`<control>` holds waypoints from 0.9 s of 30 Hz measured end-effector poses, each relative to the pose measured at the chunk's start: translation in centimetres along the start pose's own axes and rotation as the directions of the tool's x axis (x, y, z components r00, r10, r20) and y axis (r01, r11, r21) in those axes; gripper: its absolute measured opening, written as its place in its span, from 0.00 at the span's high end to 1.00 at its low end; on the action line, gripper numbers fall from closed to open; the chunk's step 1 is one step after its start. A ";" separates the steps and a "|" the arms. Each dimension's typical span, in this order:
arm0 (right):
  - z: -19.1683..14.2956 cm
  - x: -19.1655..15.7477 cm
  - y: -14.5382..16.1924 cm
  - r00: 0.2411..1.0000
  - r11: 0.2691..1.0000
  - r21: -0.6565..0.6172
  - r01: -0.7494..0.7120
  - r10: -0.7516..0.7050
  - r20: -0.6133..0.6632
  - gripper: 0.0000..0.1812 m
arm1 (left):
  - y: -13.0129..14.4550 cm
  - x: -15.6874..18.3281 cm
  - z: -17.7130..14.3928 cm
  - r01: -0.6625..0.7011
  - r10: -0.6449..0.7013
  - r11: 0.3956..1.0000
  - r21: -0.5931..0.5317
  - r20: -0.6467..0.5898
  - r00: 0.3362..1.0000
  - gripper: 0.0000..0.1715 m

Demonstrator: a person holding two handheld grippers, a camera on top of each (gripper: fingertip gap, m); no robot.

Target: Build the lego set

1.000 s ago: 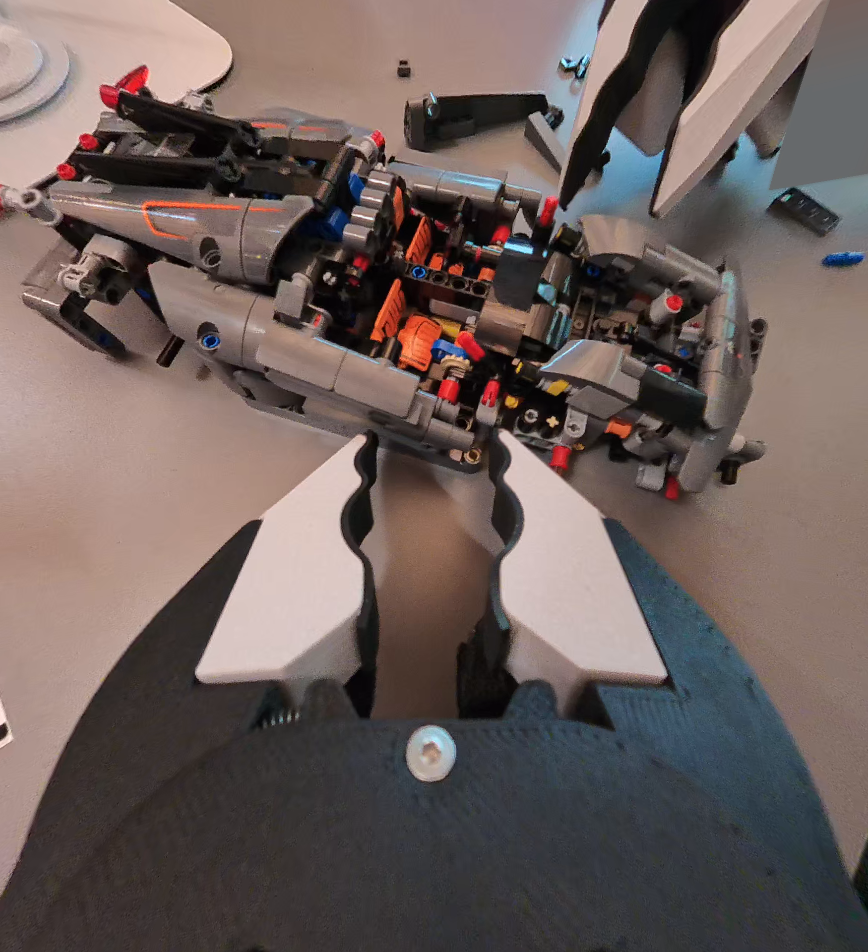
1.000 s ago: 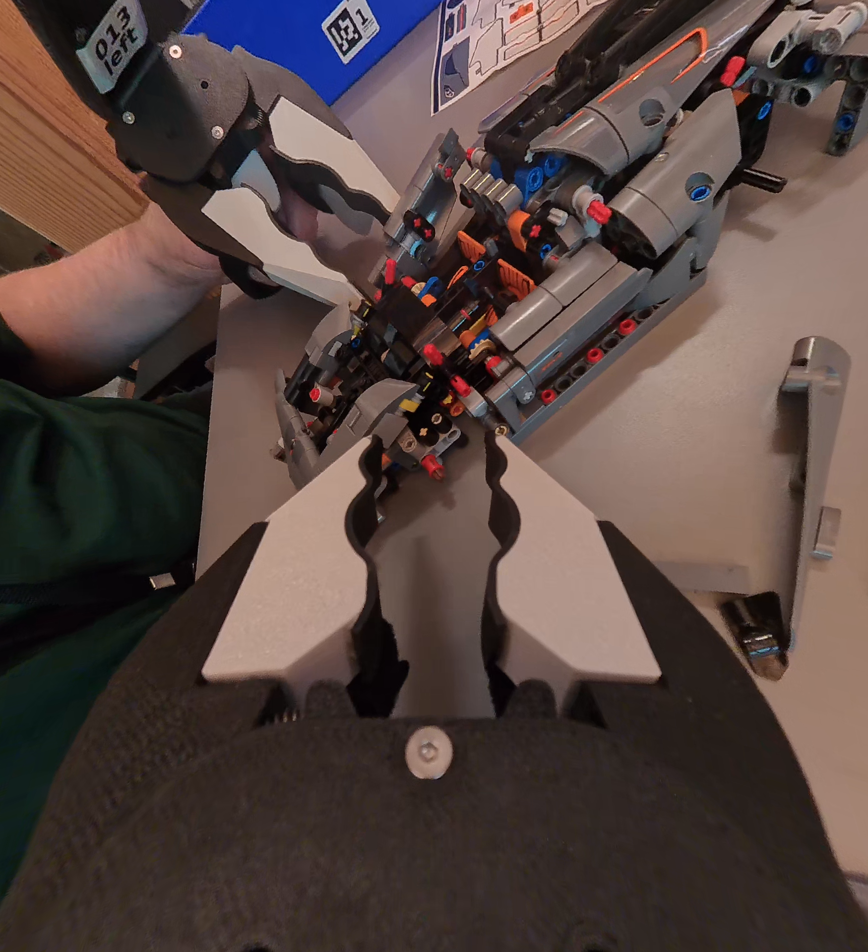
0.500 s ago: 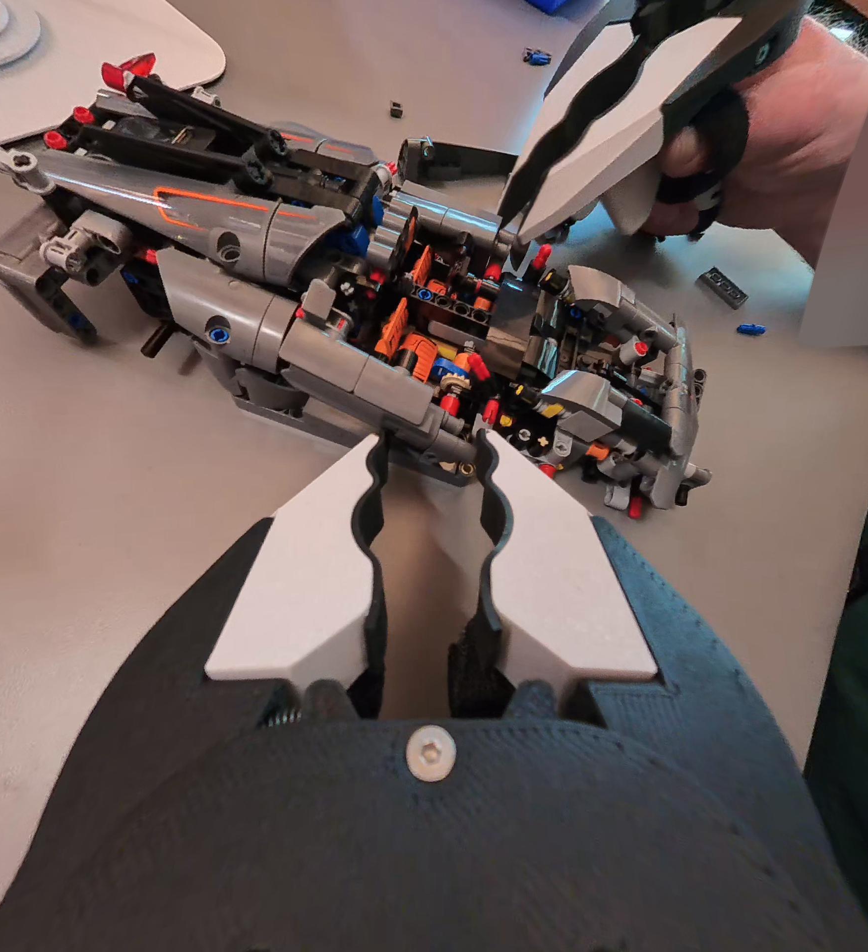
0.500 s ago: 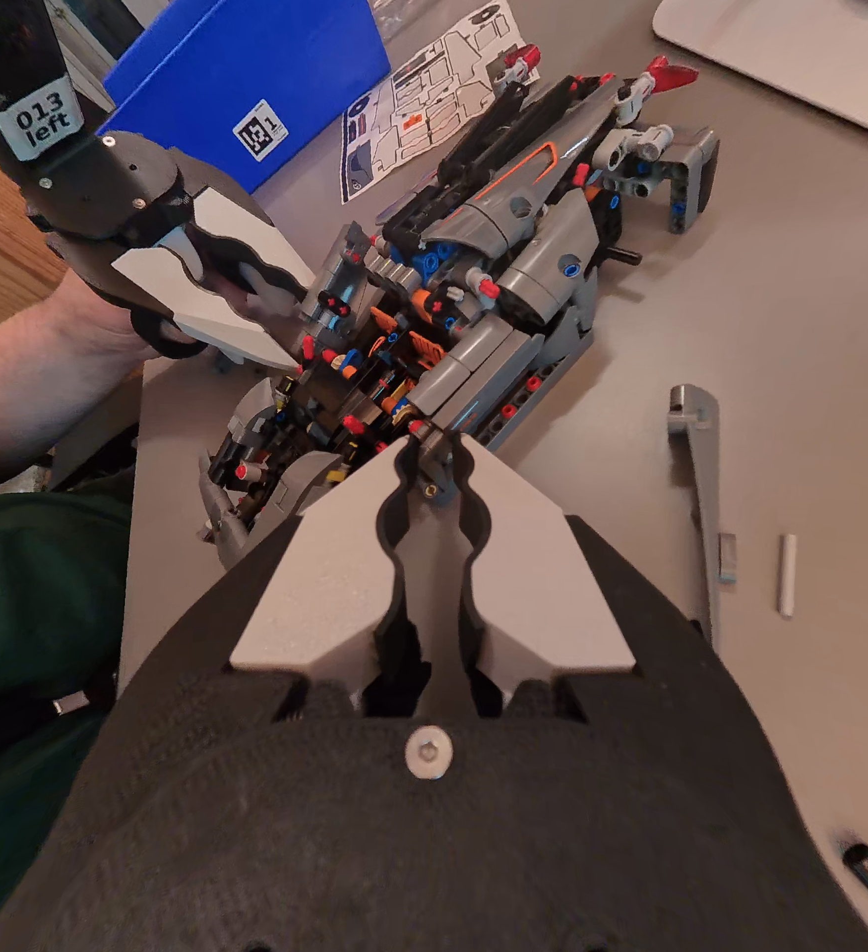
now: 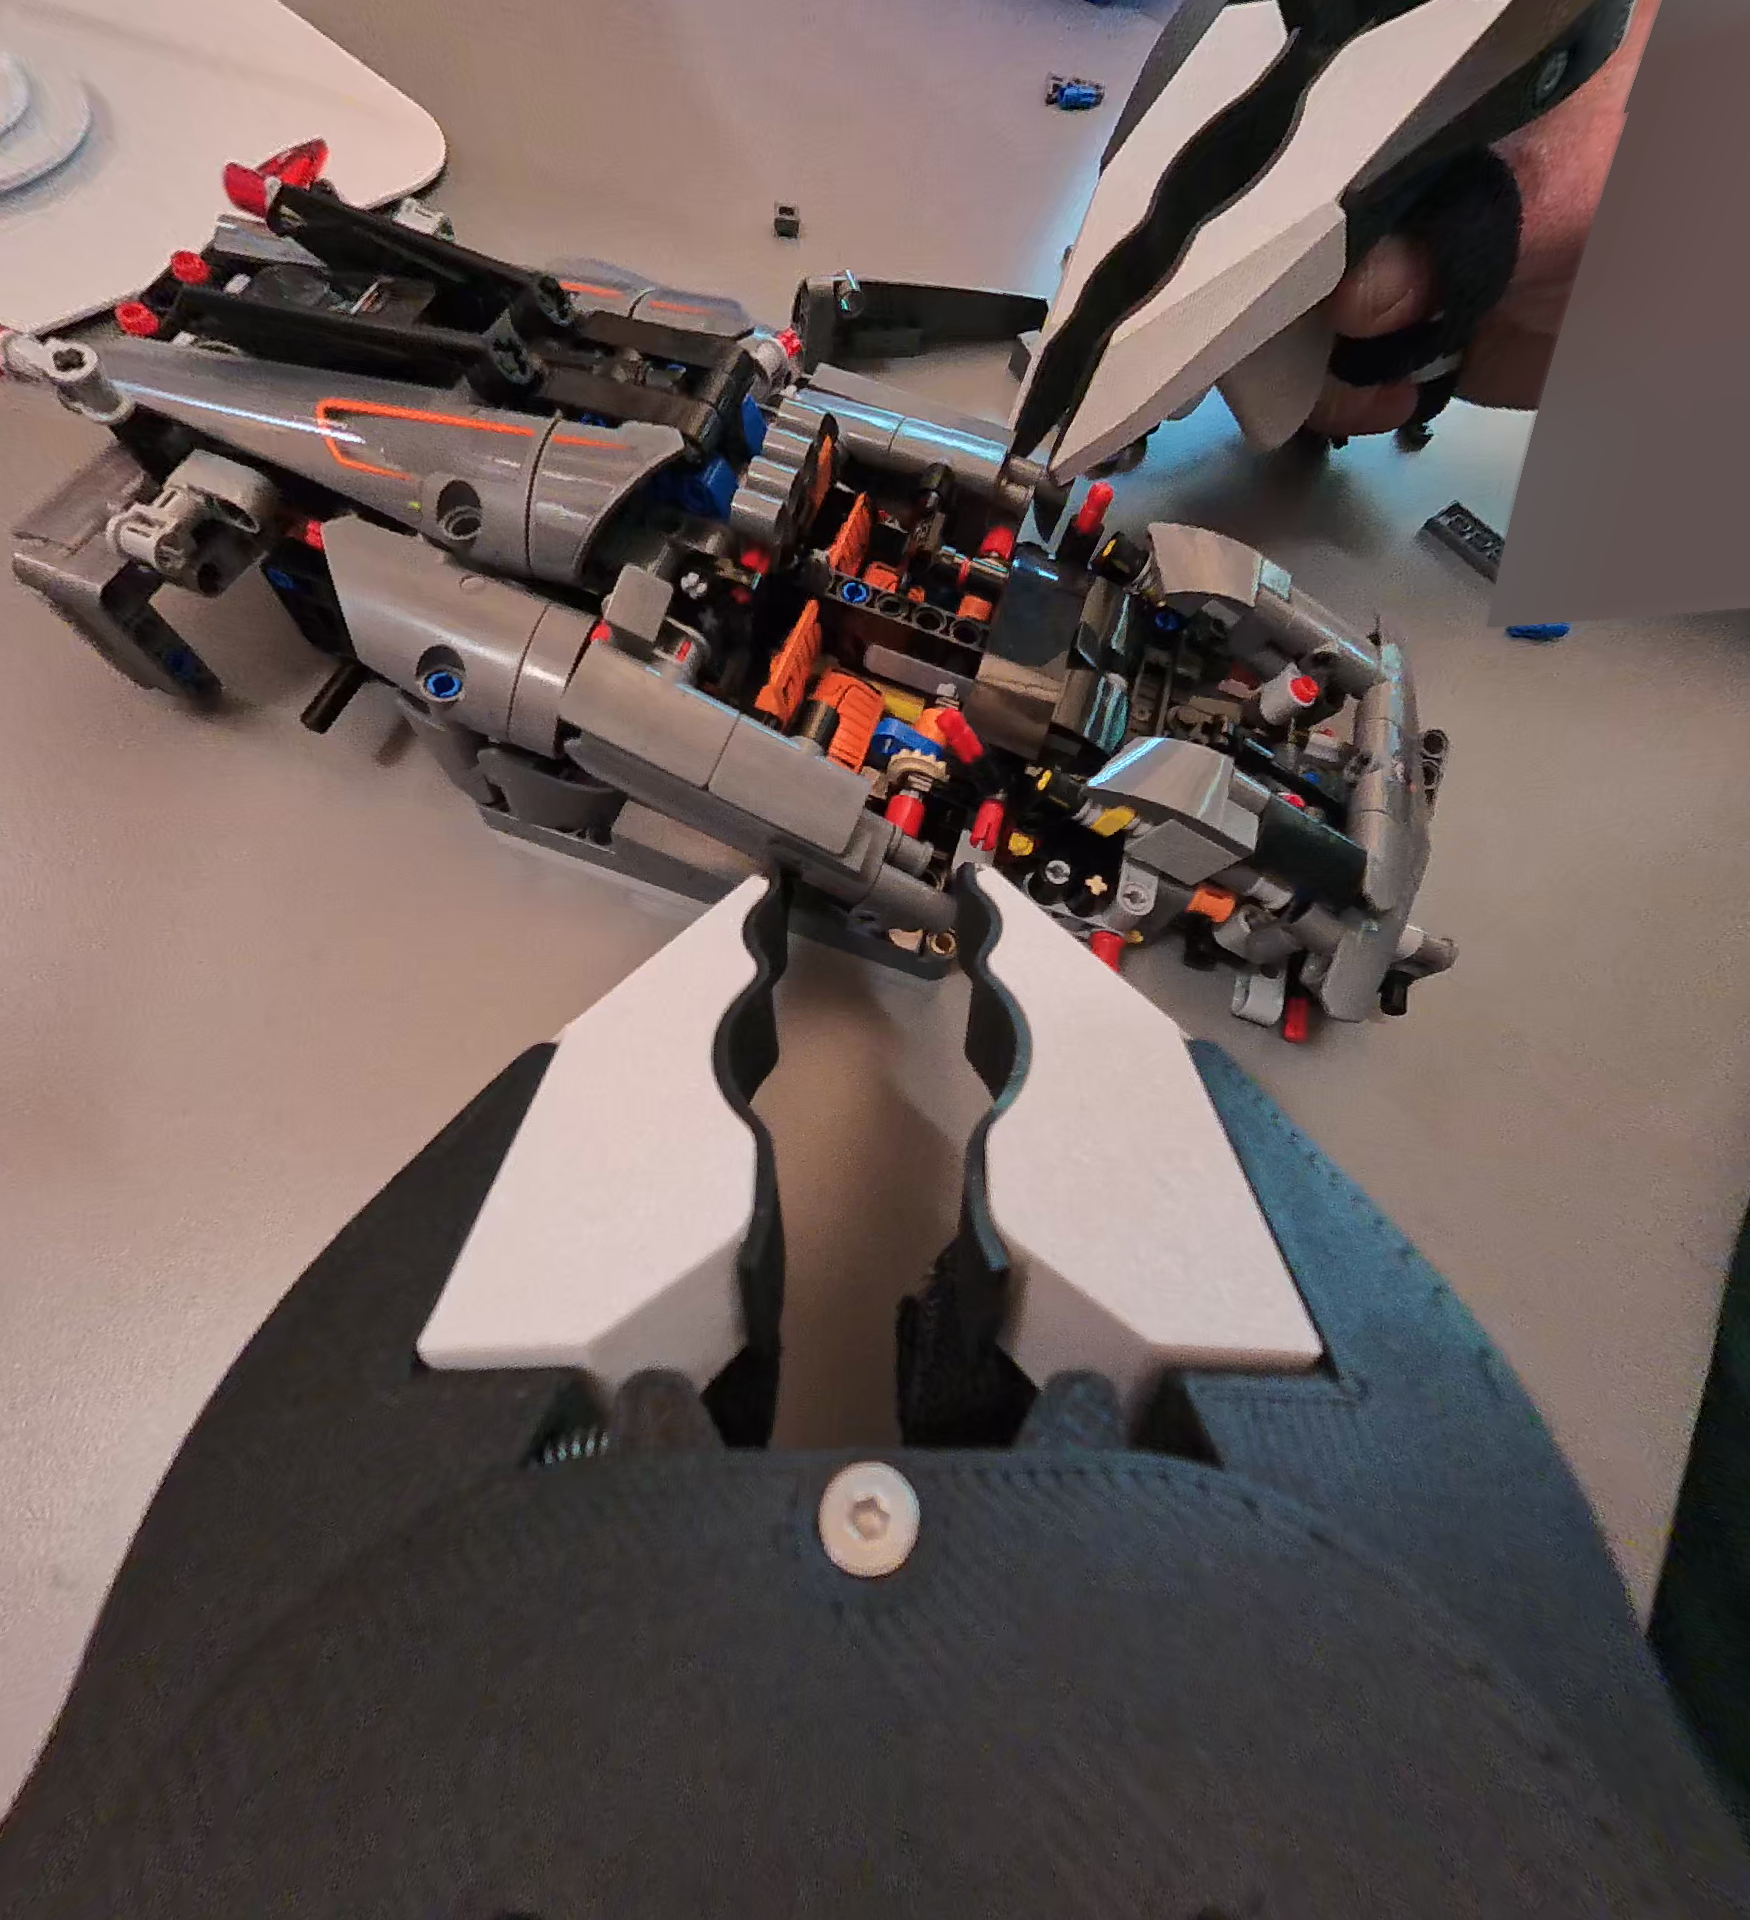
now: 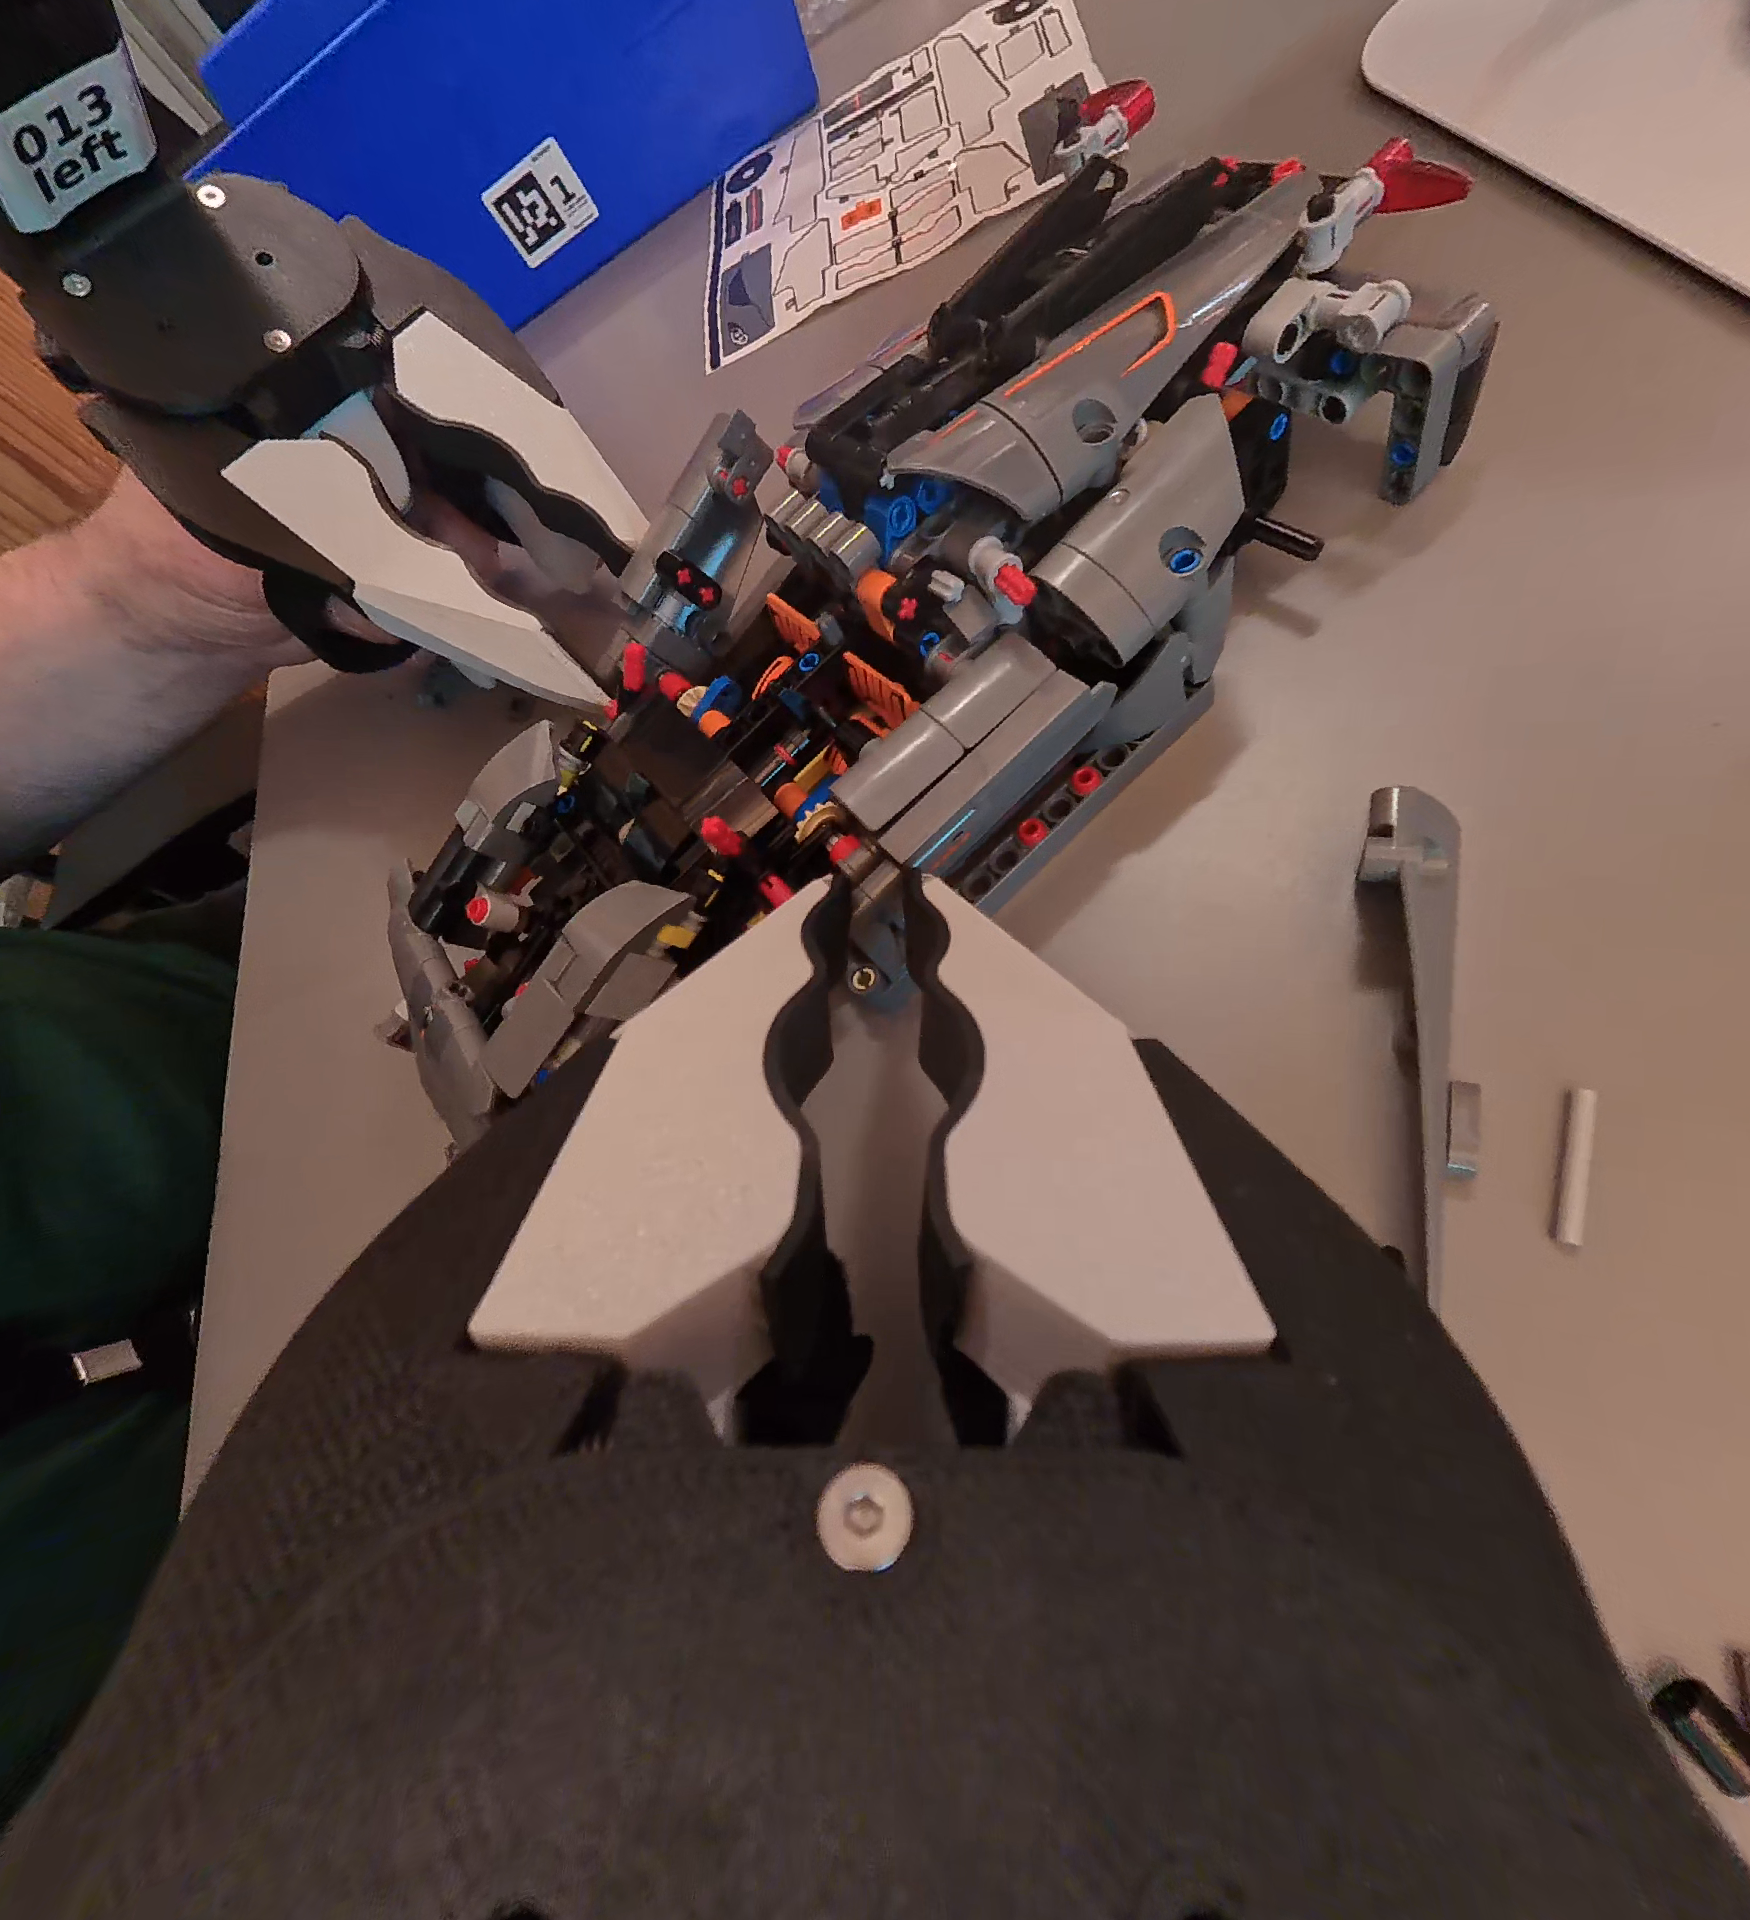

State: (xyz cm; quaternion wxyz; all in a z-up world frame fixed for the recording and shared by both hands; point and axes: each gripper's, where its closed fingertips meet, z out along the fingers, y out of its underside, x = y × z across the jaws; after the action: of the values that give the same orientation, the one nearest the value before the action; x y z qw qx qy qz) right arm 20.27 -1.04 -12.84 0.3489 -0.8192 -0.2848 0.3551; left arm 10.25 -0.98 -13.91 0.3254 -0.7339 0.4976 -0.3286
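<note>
A: Item one, nearest the lens?
B: Right gripper (image 6: 876,896), fingers drawn in and clamped on a grey-and-black end piece at the near side edge of the lego model (image 6: 954,623).
A: Left gripper?
B: Left gripper (image 5: 866,894), fingers apart, tips straddling the model's near grey side beam. Whether they touch it cannot be told. In the right wrist view its tips sit at the model's far side.
A: Location of the model?
B: Lying on the grey table (image 6: 1473,727), long axis diagonal in the right wrist view; grey panels, orange trim, red tips at the far end, open centre full of coloured pins.
A: Loose stock?
B: Long grey beam (image 6: 1416,997) and small white rod (image 6: 1574,1164), well to the right of the model; black pin (image 6: 1707,1733) near the right edge.
A: Far row?
B: Printed sheet (image 6: 892,187) just beyond the model, blue bin (image 6: 497,125) to its left.
</note>
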 end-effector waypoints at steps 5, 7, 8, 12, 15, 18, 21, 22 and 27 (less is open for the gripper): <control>-0.1 -0.2 0.2 0.999 0.999 -0.010 0.032 -0.032 0.004 0.96 | 0.0 0.0 0.0 -0.033 0.033 0.999 -0.003 0.009 0.999 0.83; -0.3 -0.3 0.1 0.999 0.999 -0.003 0.042 -0.042 0.004 0.99 | 0.0 0.1 0.0 -0.044 0.044 0.999 -0.004 0.013 0.999 0.83; -0.5 -0.1 -0.1 0.999 0.999 0.005 0.041 -0.041 -0.001 1.00 | 0.0 0.0 0.0 -0.049 0.050 0.999 -0.004 0.015 0.999 0.83; 0.0 0.1 -0.1 1.000 1.000 0.001 0.009 -0.009 -0.008 0.92 | 0.0 -0.1 -0.1 -0.030 0.030 1.000 0.003 0.004 1.000 0.82; 0.2 0.0 0.1 1.000 1.000 -0.021 -0.022 0.023 0.010 0.86 | -0.3 -0.3 -0.4 0.034 -0.033 0.999 0.028 -0.033 0.999 0.79; 0.6 0.2 0.6 0.998 0.997 -0.050 -0.056 0.056 0.013 0.84 | -0.5 -0.2 -0.5 0.109 -0.105 0.993 0.038 -0.092 0.990 0.76; 0.8 0.2 0.2 0.997 0.997 -0.037 -0.075 0.076 0.025 0.88 | -0.7 -0.1 -0.4 0.135 -0.129 0.990 0.041 -0.118 0.985 0.78; 0.8 0.2 0.2 0.997 0.996 -0.039 -0.075 0.077 0.031 0.88 | -0.7 -0.2 -0.3 0.137 -0.132 0.990 0.041 -0.112 0.985 0.80; 0.8 0.2 0.1 0.999 0.998 -0.038 -0.046 0.047 0.026 0.89 | -0.7 -0.5 -0.3 0.138 -0.133 0.990 0.040 -0.091 0.987 0.83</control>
State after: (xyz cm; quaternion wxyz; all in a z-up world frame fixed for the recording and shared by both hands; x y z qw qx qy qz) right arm 19.80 -0.66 -13.42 0.3211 -0.8272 -0.2768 0.3687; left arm 10.19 -0.32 -13.30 0.2971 -0.7431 0.4526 -0.3933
